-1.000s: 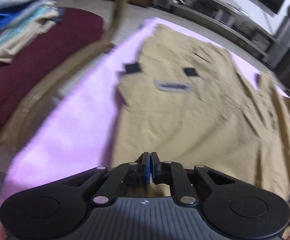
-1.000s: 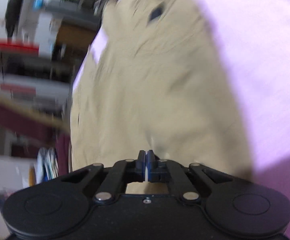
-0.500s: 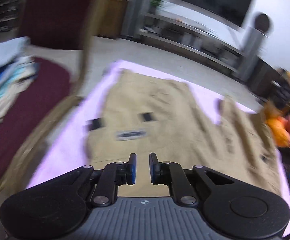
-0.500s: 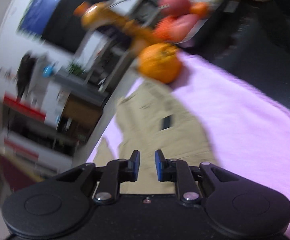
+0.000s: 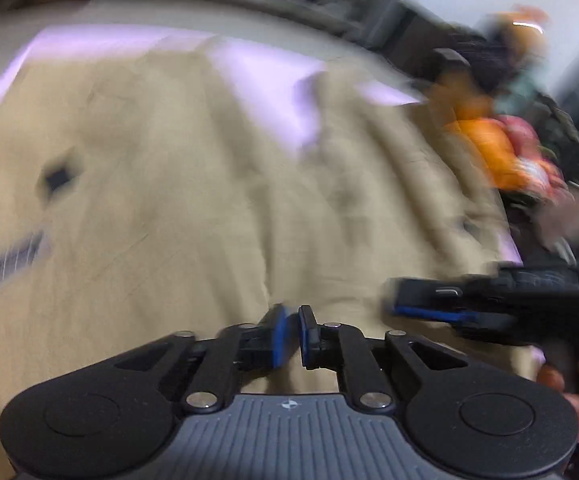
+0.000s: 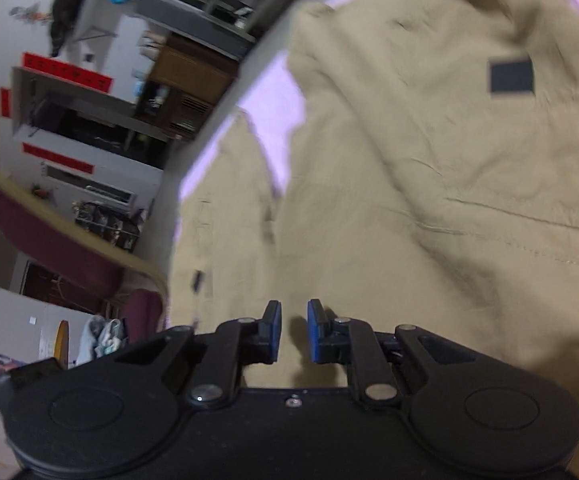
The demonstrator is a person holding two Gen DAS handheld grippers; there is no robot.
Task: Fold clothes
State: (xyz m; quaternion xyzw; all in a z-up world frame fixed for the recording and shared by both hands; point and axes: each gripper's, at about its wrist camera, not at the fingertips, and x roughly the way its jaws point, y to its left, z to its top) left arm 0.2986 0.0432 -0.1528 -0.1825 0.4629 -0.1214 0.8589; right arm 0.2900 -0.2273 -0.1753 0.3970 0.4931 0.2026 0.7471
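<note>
Both claws have swung across the tan garment (image 5: 193, 184) since a second ago, when each was clenched low over the cloth; the left view now takes in the right claw. The garment lies spread flat on the lilac surface (image 5: 257, 60), dark patch (image 6: 511, 76) up. The left claw (image 5: 292, 334) hangs above it slightly parted, nothing between its pads. The right claw (image 6: 293, 332), jaws just closing a little, is released too, gap empty, only cloth below.
</note>
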